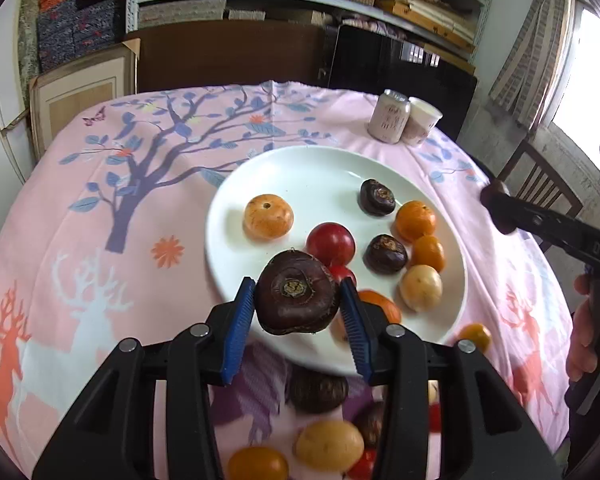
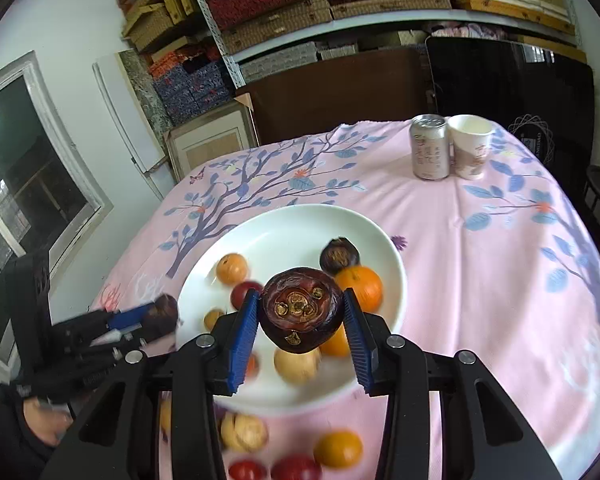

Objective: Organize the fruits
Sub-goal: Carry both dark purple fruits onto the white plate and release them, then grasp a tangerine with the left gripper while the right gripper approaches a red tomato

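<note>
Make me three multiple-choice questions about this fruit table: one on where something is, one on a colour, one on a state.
1. Where does the drink can stand?
A. on the plate
B. beside the paper cup, at the table's far side
C. on the floor

2. What colour is the plate?
A. white
B. blue
C. black

3. What is the left claw doing?
A. hanging open
B. gripping a tomato
C. gripping a dark brown water chestnut

Answers: 1 B, can and cup stand together behind the plate; 2 A, its bare rim is white; 3 C, the chestnut sits between the blue pads.

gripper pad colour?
Blue, ribbed pads on black arms; clearest in the left wrist view.
</note>
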